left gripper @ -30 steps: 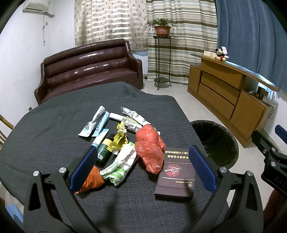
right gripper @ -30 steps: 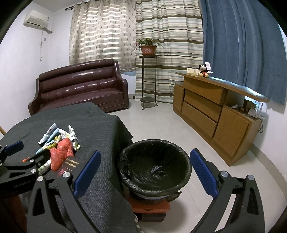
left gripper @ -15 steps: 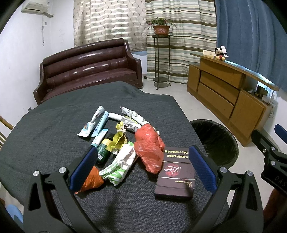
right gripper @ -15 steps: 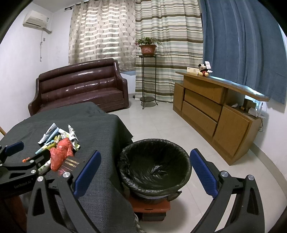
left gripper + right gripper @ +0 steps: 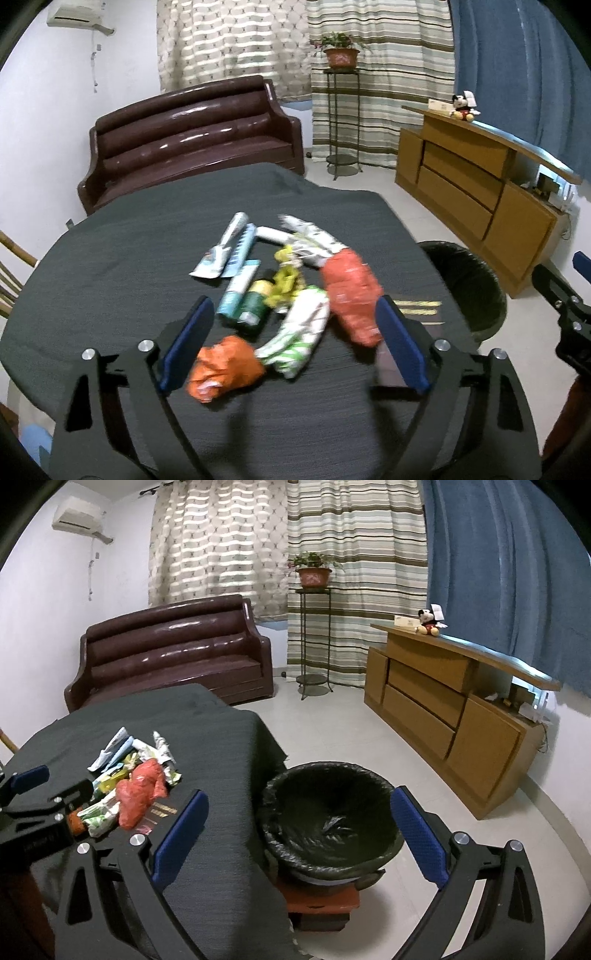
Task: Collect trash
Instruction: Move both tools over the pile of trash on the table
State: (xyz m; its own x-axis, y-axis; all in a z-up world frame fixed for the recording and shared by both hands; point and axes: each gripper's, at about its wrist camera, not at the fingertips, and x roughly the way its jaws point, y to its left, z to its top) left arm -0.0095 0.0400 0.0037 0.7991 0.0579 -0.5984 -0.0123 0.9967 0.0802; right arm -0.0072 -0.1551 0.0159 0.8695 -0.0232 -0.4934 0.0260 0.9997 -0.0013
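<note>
A heap of trash lies on the dark round table (image 5: 110, 266): an orange crumpled wrapper (image 5: 223, 367), a green-and-white wrapper (image 5: 299, 332), a red plastic bag (image 5: 351, 291), tubes (image 5: 225, 251) and a green can (image 5: 253, 308). My left gripper (image 5: 293, 350) is open and low over the heap, its fingers on either side of the orange and green-white wrappers. My right gripper (image 5: 299, 838) is open and empty above the black-lined trash bin (image 5: 328, 819), which stands on the floor beside the table. The heap also shows in the right wrist view (image 5: 136, 775).
A dark booklet (image 5: 391, 369) lies on the table, partly behind my left gripper's right finger. A brown sofa (image 5: 192, 140) stands behind the table, a plant stand (image 5: 341, 110) by the curtains, a wooden sideboard (image 5: 476, 195) at right.
My left gripper has moved forward and down toward the trash heap, which now lies between its fingers. The right gripper has hardly moved.
</note>
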